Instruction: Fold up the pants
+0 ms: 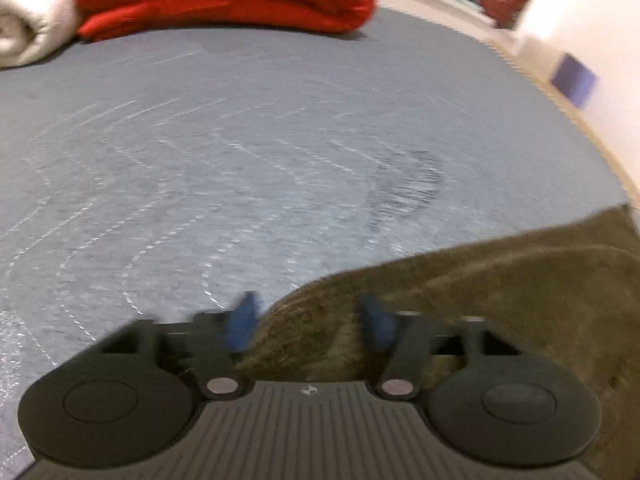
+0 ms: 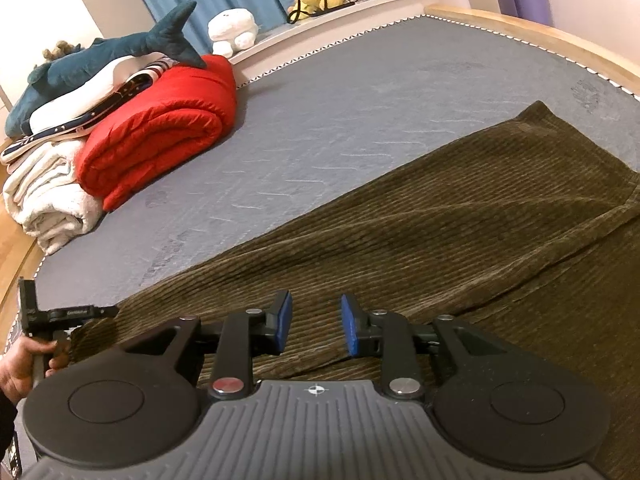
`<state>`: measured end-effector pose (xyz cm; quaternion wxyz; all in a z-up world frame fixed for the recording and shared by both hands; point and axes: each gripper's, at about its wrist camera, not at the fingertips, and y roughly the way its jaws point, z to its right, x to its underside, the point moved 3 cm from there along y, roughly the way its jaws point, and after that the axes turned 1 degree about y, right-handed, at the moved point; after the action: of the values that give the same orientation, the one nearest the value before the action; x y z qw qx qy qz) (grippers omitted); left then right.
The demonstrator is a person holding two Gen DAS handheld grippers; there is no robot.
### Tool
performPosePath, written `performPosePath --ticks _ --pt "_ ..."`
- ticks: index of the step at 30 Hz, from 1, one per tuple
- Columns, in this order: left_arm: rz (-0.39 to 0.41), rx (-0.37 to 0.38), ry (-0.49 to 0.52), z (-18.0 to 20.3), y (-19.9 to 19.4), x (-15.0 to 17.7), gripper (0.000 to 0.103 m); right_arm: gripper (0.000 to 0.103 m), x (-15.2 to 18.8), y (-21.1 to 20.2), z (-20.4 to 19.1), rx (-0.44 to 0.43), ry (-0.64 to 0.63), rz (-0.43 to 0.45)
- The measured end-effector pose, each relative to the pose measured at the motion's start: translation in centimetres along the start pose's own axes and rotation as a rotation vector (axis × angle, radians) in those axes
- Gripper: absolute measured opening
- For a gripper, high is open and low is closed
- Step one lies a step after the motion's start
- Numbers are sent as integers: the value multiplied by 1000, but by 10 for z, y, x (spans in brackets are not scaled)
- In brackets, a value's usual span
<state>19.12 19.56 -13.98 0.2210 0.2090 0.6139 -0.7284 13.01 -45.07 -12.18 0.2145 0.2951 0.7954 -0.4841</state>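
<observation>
Right wrist: both grippers' fingers (image 2: 282, 322) parted, pants (image 2: 460, 232) edge, bare mattress (image 2: 340, 120) beyond.

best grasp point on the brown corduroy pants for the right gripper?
Likely the folded edge just ahead of the right gripper. The pants lie flat on the mattress; that raised lip gives the open jaws something to pinch, coming low from the near side.

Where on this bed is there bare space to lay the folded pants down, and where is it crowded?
The grey mattress lies bare between the red blanket and the brown corduroy pants, out to the wooden bed frame. It is crowded at the head end: red blanket, white towels and the shark plush are stacked together.
</observation>
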Motion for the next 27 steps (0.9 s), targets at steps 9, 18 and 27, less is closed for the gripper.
performPosePath --ticks 9,18,27 --pt "133 39 101 36 -98 34 10 32 -4 -2 -1 26 22 23" --pt "26 19 -104 87 -183 120 2 32 6 3 6 67 104 22" --pt "-108 140 -248 82 -159 168 4 32 9 -6 24 103 151 30"
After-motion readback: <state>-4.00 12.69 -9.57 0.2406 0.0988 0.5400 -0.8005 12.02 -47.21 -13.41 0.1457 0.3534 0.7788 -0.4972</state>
